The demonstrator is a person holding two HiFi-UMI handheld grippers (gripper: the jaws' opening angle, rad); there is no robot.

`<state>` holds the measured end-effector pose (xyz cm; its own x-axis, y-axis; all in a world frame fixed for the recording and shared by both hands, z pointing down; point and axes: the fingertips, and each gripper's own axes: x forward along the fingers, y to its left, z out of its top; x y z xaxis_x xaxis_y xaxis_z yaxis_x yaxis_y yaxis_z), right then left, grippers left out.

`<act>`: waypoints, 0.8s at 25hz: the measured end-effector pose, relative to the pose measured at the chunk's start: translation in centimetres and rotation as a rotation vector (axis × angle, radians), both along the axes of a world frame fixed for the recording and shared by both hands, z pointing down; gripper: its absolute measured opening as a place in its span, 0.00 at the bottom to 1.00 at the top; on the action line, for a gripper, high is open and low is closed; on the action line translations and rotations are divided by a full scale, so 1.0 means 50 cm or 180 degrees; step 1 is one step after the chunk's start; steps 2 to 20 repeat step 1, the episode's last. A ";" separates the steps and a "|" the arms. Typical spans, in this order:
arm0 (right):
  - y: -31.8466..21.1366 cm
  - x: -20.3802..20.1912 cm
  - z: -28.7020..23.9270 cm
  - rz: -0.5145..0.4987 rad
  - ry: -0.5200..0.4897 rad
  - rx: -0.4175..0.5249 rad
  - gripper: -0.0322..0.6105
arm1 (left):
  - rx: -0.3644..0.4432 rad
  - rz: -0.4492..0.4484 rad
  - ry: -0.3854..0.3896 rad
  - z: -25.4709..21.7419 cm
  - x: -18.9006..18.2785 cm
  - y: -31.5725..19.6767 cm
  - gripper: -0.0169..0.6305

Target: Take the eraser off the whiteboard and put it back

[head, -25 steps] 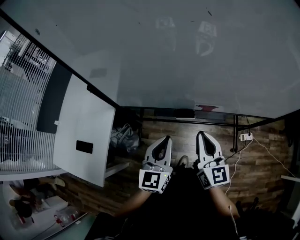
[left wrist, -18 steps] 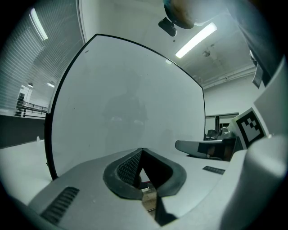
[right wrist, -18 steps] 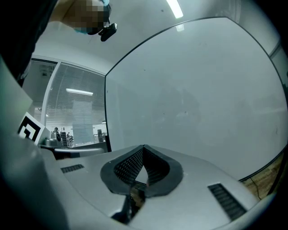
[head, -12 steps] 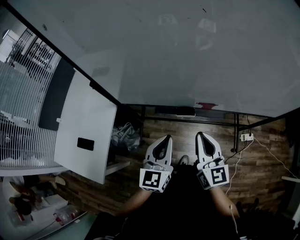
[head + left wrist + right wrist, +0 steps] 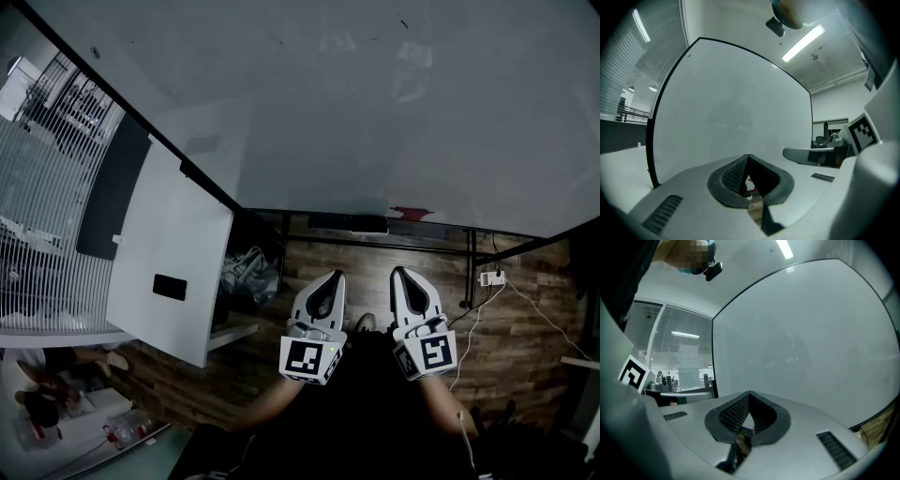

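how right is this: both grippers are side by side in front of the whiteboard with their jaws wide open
The jaws are shut, not wide open: each gripper view shows its tips together, nothing between. The left gripper and right gripper are side by side before the whiteboard.

**An office with a whiteboard**

An office is indicated. A large whiteboard (image 5: 375, 112) in a black frame is stood over a wood-plank floor (image 5: 525, 347), where a power strip (image 5: 489, 277) with trailing cables is laid. Strip lights (image 5: 803, 43) are fixed to a plain ceiling. A glass partition (image 5: 679, 357) hung with slatted blinds is seen beside the board, and more lit workspace is dimly made out beyond it.
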<state>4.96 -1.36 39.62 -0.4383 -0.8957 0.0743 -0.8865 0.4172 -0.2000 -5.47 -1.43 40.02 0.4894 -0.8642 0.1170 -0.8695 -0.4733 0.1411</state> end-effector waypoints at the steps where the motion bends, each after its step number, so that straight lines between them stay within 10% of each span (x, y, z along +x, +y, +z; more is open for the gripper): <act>1: 0.003 0.001 0.005 -0.0030 0.0020 -0.0010 0.07 | -0.0006 -0.0005 -0.0004 0.002 0.000 0.000 0.03; 20: 0.003 0.001 0.005 -0.0030 0.0020 -0.0010 0.07 | -0.0006 -0.0005 -0.0004 0.002 0.000 0.000 0.03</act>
